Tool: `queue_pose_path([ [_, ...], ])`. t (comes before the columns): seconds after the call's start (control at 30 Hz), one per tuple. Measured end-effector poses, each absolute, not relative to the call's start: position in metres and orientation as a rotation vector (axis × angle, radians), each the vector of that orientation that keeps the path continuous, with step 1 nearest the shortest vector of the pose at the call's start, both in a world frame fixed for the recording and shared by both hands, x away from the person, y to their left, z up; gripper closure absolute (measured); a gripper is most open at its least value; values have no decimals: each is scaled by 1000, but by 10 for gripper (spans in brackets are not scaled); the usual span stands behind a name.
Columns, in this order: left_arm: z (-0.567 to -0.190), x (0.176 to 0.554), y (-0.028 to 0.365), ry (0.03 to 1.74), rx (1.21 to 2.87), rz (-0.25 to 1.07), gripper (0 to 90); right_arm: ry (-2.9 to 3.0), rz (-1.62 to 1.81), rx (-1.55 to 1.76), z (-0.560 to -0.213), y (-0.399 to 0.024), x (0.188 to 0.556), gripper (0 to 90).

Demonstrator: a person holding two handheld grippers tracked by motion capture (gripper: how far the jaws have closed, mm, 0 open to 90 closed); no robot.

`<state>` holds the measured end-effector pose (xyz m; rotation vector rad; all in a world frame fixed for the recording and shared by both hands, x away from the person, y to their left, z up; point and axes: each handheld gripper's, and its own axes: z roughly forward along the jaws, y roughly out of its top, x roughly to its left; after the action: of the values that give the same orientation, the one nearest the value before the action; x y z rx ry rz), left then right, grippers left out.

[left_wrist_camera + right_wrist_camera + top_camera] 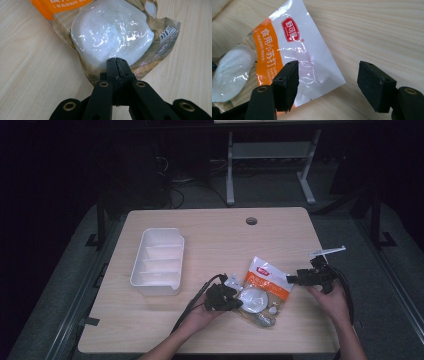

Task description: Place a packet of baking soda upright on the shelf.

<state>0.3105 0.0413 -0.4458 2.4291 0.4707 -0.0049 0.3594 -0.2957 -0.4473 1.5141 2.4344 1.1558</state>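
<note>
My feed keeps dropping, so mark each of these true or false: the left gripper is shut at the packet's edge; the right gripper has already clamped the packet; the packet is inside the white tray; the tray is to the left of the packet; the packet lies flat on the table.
1. The left gripper is shut at the edge of the packet. True: its jaws meet at the near edge.
2. The right gripper has clamped the packet. False: its jaws stand apart, with one corner of the packet between them.
3. The packet is inside the white tray. False: it lies on the table, apart from the tray.
4. In the high view the tray is to the left of the packet. True.
5. The packet lies flat on the table. True.
</note>
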Motion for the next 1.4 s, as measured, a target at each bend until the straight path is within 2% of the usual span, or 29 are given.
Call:
queue_pose_path([
  [0.33,-446,311,40,467,2438,-4,900,2523,1140,1521,-456,-291,361,476],
  [0.43,-446,311,40,468,2438,-6,899,2522,1207,1545,-457,-297,358,574],
  [0.67,-446,310,39,464,2447,4,895,2499,1239,1592,-460,-306,357,586],
  [0.7,-446,310,39,466,2447,3,894,2506,1249,1581,-460,-305,357,647],
  [0.8,-446,310,39,466,2448,3,892,2499,1294,1573,-458,-306,356,752],
  [0.83,-445,310,39,467,2449,2,892,2499,1294,1573,-458,-306,356,752],
  [0.97,-445,310,39,471,2449,1,890,2504,1373,1559,-455,-307,355,857],
  [1.03,-445,310,39,473,2449,0,885,2514,1401,1551,-455,-305,354,850],
  [1.07,-445,310,38,474,2449,-1,884,2533,1437,1550,-456,-305,354,800],
  [1.1,-445,310,38,475,2450,-2,884,2547,1461,1562,-457,-304,355,786],
  [1.4,-445,309,38,470,2455,0,874,2628,1504,1619,-468,-298,356,718],
])
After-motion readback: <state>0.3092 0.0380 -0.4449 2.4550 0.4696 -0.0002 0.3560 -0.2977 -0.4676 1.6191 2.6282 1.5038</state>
